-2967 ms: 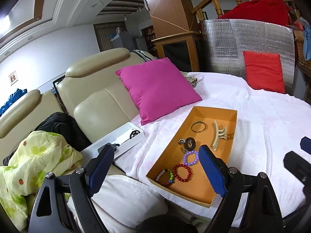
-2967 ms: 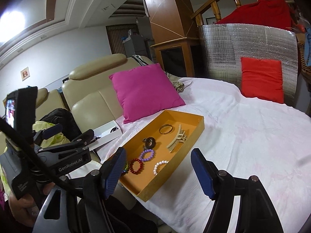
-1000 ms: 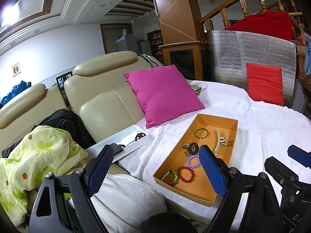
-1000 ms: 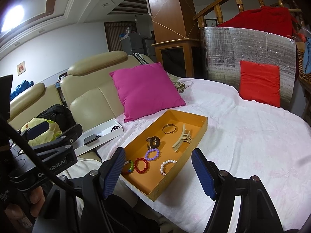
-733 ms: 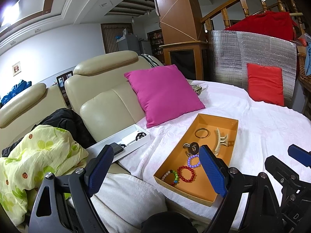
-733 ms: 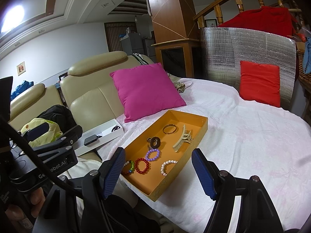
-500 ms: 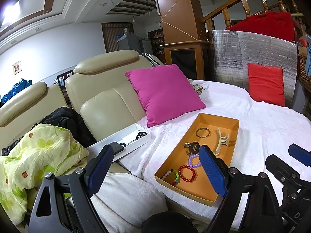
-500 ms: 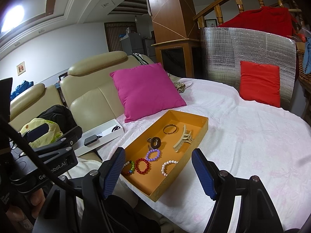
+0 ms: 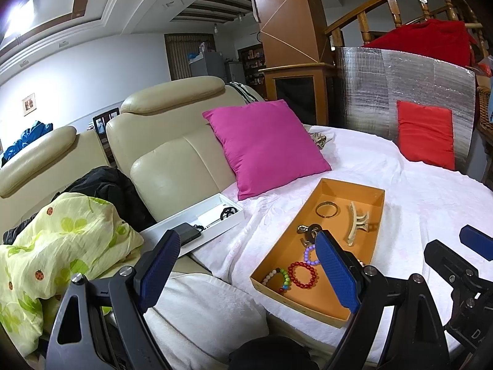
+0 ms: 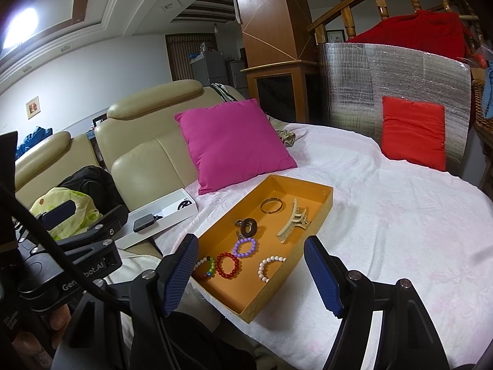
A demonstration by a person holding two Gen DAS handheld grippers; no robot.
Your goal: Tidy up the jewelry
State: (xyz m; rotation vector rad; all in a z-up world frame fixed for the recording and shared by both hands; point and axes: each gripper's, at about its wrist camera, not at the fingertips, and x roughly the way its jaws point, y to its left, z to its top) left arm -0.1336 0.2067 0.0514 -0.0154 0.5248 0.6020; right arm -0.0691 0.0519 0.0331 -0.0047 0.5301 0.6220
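Two blue ribbed-pad grippers, left [image 9: 246, 268] and right [image 10: 251, 273], gape empty. Shallow orange cardboard tray [image 10: 320, 189], frame centre on fuzzy white blanket [image 10: 400, 215], holds beaded bracelets [image 10: 228, 265]. Unchanged from earlier.

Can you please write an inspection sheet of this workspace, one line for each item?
Surface: white blanket over a bed, bare to the right of the tray.
Job's things: orange tray holds red bead bracelet, purple bead bracelet, white bead bracelet, multicolour bracelet, metal bangle, cream hair claw, dark ring piece.
Clutter: white box with phone; yellow-green cloth.
Grippers: left tool open, empty; right tool open, empty.
Cables: black cable beside left tool.
Surroundings: magenta cushion, red cushion, beige sofa.
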